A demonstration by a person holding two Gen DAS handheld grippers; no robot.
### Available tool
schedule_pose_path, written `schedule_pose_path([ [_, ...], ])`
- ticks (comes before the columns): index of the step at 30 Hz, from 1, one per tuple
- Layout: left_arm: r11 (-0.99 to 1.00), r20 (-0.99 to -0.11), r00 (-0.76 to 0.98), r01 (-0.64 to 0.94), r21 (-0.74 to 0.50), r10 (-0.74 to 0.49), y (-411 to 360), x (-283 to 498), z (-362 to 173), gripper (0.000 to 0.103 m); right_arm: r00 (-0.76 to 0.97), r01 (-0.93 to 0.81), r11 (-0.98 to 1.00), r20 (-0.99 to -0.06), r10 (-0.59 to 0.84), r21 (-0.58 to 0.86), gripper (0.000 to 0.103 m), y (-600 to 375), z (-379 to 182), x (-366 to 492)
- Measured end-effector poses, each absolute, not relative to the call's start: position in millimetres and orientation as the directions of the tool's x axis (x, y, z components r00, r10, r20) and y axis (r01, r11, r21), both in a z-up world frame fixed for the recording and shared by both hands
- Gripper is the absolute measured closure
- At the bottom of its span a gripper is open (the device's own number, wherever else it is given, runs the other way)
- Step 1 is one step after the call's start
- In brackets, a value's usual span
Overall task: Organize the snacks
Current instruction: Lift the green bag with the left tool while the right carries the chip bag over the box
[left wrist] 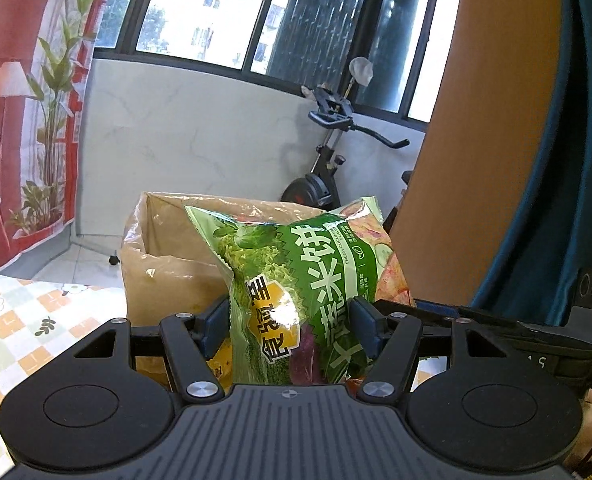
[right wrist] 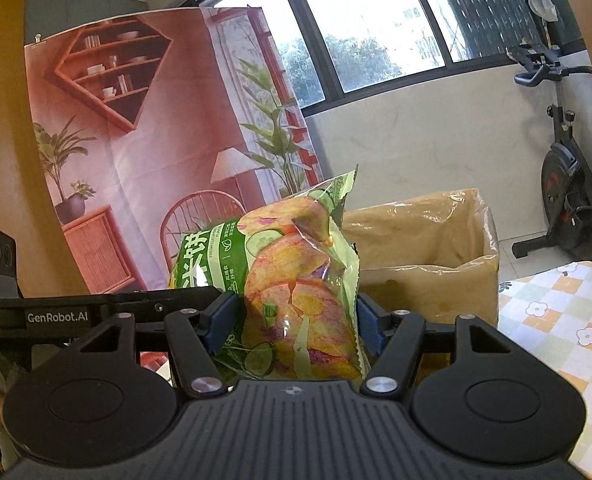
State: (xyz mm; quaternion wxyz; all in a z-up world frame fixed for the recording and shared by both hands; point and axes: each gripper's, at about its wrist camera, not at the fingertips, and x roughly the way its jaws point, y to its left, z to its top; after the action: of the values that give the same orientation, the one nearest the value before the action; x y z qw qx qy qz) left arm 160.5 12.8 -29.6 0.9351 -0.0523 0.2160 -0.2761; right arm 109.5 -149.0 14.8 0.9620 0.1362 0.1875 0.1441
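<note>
Open brown cardboard box [left wrist: 164,272] behind, lower part hidden by the bag and tongs, contents impossible to make out. Floral checked desk [left wrist: 20,320] cut off at the frame edge. Green snack bag [left wrist: 296,280] raised in front of the box, bottom hidden behind the tong bodies. Left tongs [left wrist: 292,328] pinching one end of the bag, right tongs [right wrist: 296,328] pinching the other, blue pads pressed into its sides.

Green snack bag [left wrist: 296,296] printed with vegetables and chips, sealed, upright, in front of open cardboard box [left wrist: 164,264]
</note>
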Motion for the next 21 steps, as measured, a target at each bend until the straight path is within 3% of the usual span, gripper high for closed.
schedule_pose_path([
  [13,0.853,-0.373,0.769,0.491,-0.176,-0.519,10,201,-2,0.036,0.89,-0.243,0.907,-0.293,0.349,0.344,0.038,-163,32,153],
  [21,0.86,-0.419,0.757,0.488,-0.147,-0.501,3,252,17,0.036,0.887,-0.246,0.888,-0.28,0.368,0.388,0.038,-175,45,203],
])
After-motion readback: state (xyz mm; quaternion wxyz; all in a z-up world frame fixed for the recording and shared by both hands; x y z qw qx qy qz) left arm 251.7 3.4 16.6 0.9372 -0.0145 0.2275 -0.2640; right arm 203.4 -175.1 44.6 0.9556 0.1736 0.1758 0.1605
